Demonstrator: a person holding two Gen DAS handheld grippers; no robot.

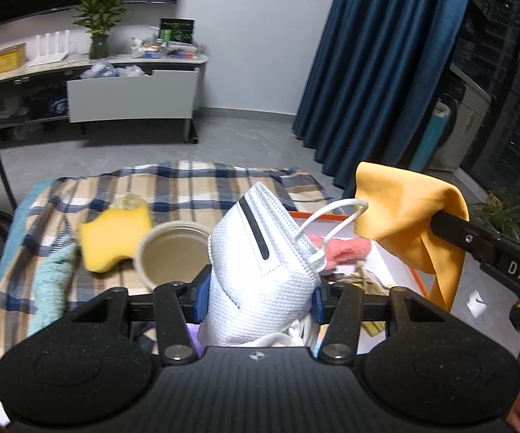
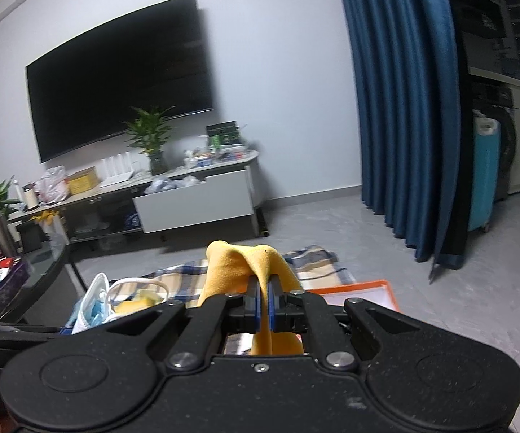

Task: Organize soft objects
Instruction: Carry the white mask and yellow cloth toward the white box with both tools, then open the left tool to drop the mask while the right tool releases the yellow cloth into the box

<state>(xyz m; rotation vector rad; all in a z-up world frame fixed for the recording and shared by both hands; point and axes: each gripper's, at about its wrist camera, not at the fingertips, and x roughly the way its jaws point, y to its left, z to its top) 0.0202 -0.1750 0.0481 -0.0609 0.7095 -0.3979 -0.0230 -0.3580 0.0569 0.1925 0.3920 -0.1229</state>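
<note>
My left gripper [image 1: 260,294] is shut on a white folded face mask [image 1: 260,249], held up over the near end of the plaid blanket [image 1: 195,184]. My right gripper [image 2: 263,301] is shut on an orange-yellow cloth [image 2: 238,263], which drapes over its fingers; it shows in the left wrist view [image 1: 404,213] held above the orange-rimmed white box [image 1: 397,267]. A pink fluffy item [image 1: 346,249] lies in that box. A yellow sponge [image 1: 115,234], a paper cup [image 1: 173,249] and a teal towel [image 1: 52,281] lie on the blanket.
A TV stand [image 1: 130,97] with an open drawer and a potted plant [image 1: 97,18] stands against the far wall. Blue curtains [image 1: 379,65] hang to the right. A glass table [image 2: 18,288] with clutter is at the left. Grey floor lies between.
</note>
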